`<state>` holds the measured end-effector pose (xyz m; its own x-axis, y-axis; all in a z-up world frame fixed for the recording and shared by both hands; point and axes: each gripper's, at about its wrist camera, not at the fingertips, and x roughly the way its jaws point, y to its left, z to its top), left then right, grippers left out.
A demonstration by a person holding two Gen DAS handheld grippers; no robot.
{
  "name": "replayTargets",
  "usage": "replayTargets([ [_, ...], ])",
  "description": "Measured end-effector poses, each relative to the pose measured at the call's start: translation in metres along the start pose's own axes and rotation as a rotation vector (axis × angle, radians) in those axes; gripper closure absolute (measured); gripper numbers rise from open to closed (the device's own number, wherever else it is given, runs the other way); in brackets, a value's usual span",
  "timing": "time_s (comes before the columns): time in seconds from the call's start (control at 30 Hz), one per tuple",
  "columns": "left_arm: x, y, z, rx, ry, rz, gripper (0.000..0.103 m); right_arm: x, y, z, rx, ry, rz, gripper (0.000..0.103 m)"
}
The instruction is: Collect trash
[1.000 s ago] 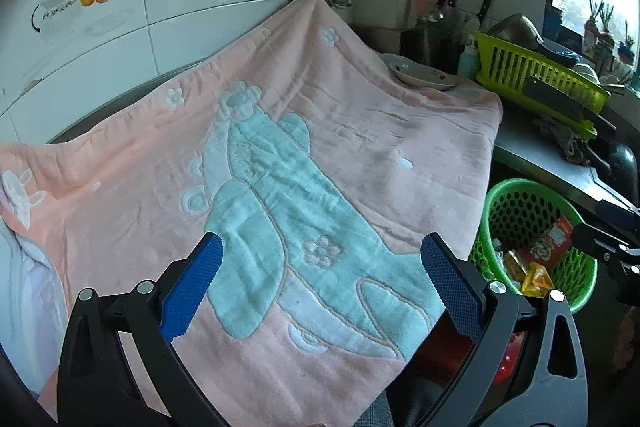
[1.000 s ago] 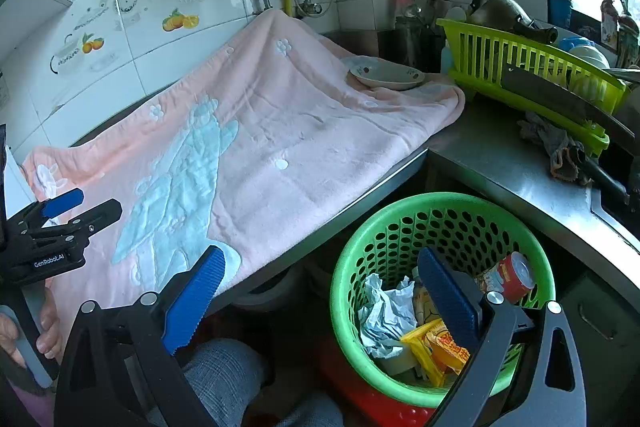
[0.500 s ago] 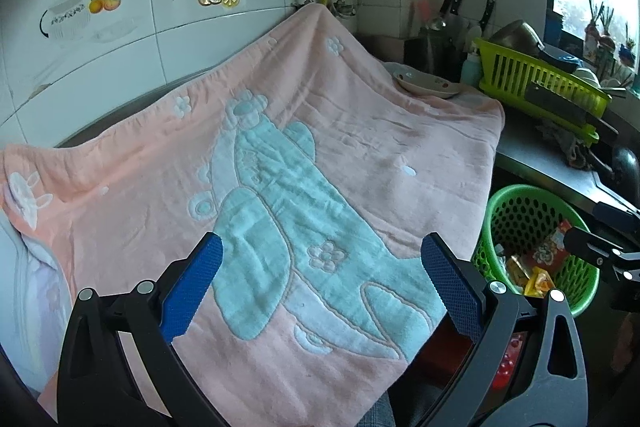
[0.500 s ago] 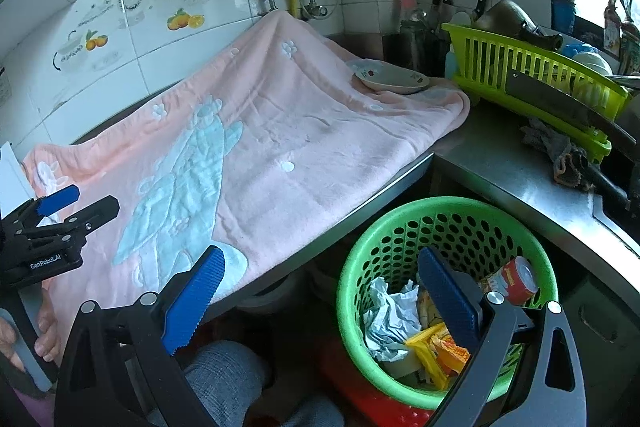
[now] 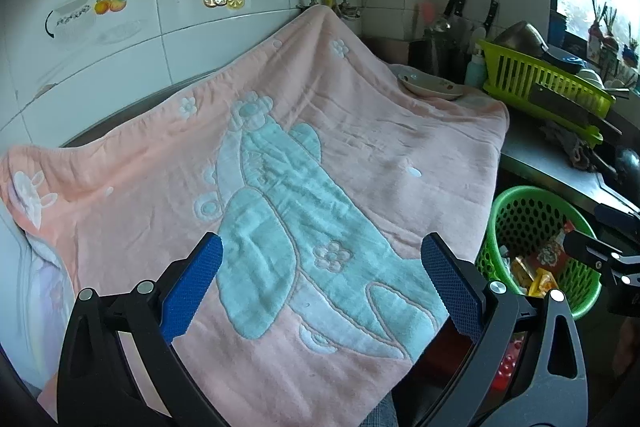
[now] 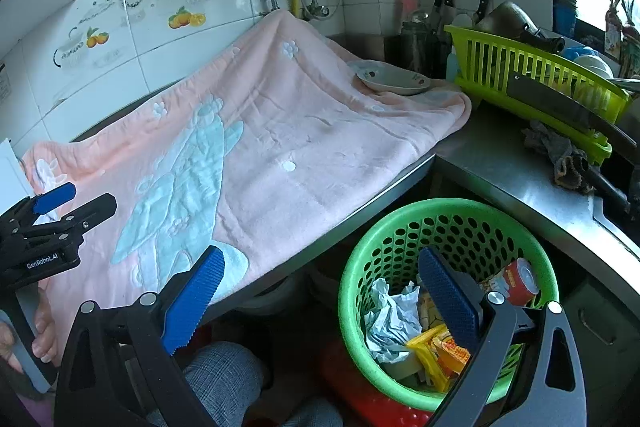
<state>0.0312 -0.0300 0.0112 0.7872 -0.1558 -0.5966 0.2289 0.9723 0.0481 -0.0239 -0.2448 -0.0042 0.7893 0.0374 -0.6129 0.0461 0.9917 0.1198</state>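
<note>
Your left tool (image 5: 320, 283) and right tool (image 6: 320, 291) both stand wide open, holding nothing. A pink towel (image 6: 280, 131) covers the bench (image 6: 512, 179) below a white tiled wall (image 5: 200, 27), with a shallow dish (image 6: 394, 79) resting on its far corner. The green basket (image 6: 400, 227) beside the bench holds the trash: crumpled paper (image 6: 390, 319), yellow wrappers (image 6: 436, 351), a red can (image 6: 516, 281). A lime dish rack (image 6: 532, 75) stands by the window.
</note>
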Motion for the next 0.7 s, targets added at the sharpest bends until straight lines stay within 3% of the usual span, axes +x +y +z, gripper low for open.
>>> replayTargets([
  [0.7,0.0015,0.0014,-0.0008,0.002,0.004,0.008,0.005,0.0021,0.0041,-0.0013,-0.014,0.002,-0.007,0.009],
])
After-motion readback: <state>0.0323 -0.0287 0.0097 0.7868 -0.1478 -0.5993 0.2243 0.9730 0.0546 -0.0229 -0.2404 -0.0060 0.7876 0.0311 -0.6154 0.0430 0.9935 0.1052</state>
